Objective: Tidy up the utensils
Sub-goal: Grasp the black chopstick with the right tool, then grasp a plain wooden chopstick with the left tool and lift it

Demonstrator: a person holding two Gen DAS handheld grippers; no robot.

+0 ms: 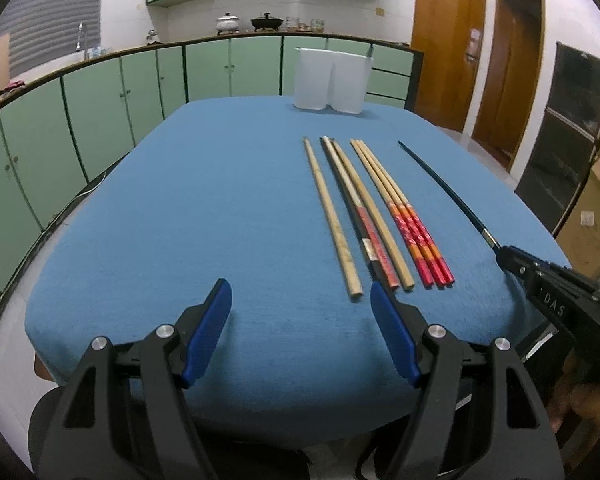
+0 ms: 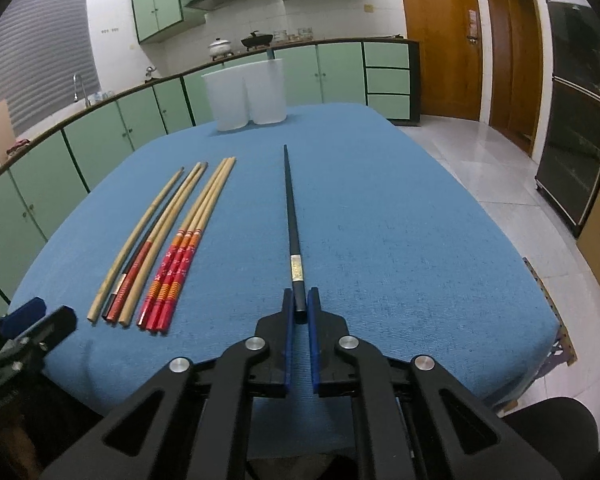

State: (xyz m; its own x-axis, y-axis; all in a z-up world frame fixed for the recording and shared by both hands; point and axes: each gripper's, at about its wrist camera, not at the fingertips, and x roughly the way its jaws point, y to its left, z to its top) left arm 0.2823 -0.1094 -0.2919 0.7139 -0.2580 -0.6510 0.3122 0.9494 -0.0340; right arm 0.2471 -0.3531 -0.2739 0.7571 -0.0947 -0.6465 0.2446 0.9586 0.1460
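Several chopsticks lie side by side on the blue tablecloth [image 1: 220, 200]: plain wooden ones [image 1: 332, 220], a dark one with a red band [image 1: 364, 228] and three red-and-orange ones [image 1: 416, 236]; they also show in the right wrist view [image 2: 172, 268]. My right gripper [image 2: 300, 306] is shut on the thick end of a black chopstick [image 2: 292, 216], which points away over the cloth; it shows in the left wrist view [image 1: 448, 188] too. My left gripper [image 1: 300, 296] is open and empty, near the table's front edge, just left of the chopstick ends.
Two white plastic containers [image 1: 328, 78] stand together at the far end of the table, also in the right wrist view [image 2: 246, 94]. Green kitchen cabinets [image 1: 100, 96] run behind. A dark cabinet [image 2: 576, 120] and wooden doors [image 2: 440, 36] are to the right.
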